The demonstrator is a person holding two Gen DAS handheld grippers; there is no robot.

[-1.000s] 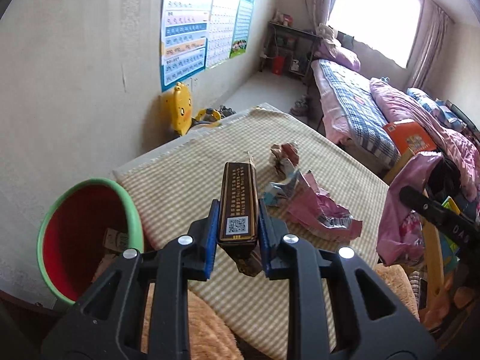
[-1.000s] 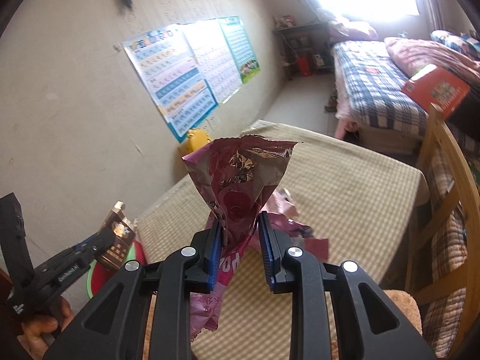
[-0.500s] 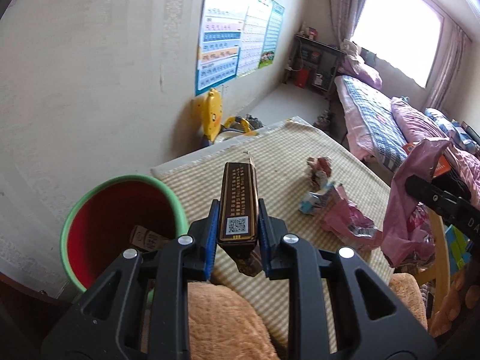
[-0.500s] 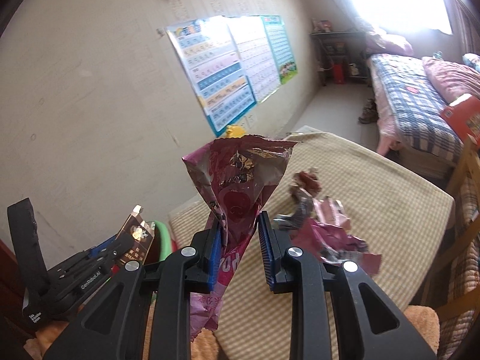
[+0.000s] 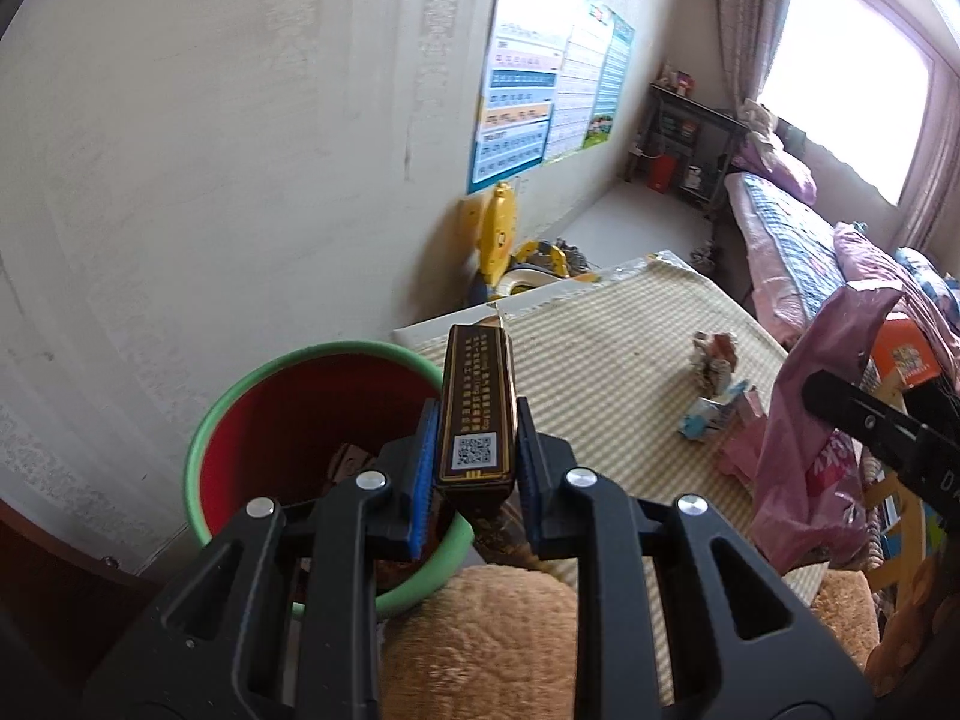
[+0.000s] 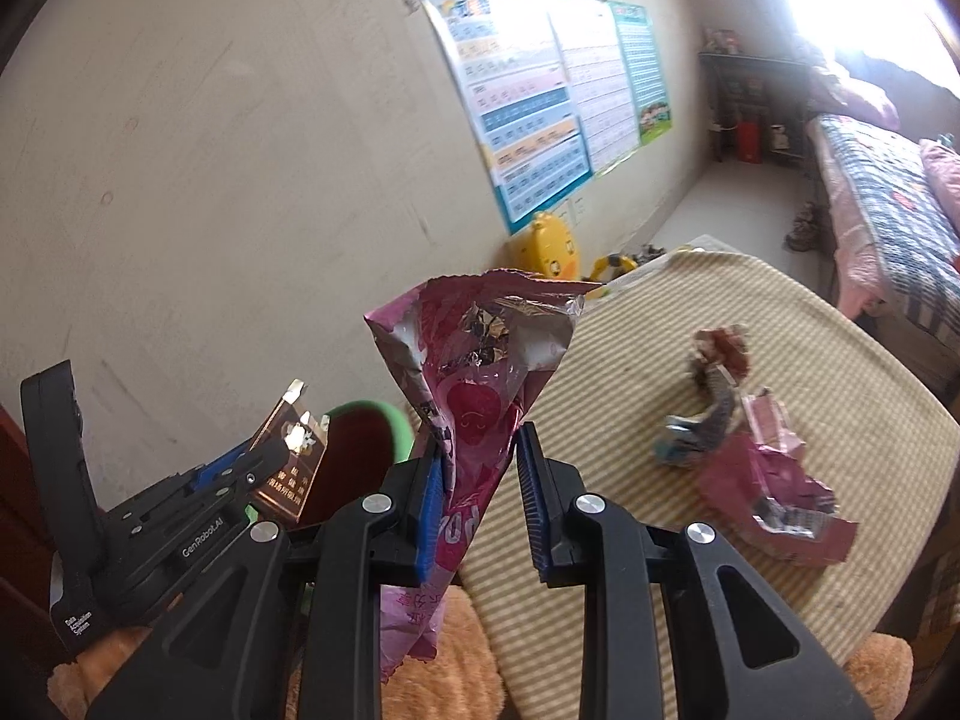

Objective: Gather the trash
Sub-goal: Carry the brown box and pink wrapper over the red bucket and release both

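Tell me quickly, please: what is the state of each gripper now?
Left gripper: shut on the dark brown box, near the red bin.
Right gripper: shut on the pink snack bag.

Both tools are matte black plastic with triangular cut-outs in the arms. The left gripper (image 5: 475, 461) and right gripper (image 6: 480, 492) each carry ribbed blue pads (image 5: 423, 468) inside the fingers and round silver screws behind them. White "GenRobot.AI" lettering marks the left one's side.

Pink snack bag (image 6: 474, 420) between right hand-held gripper (image 6: 477, 483) pads, above checked table (image 6: 840, 372).
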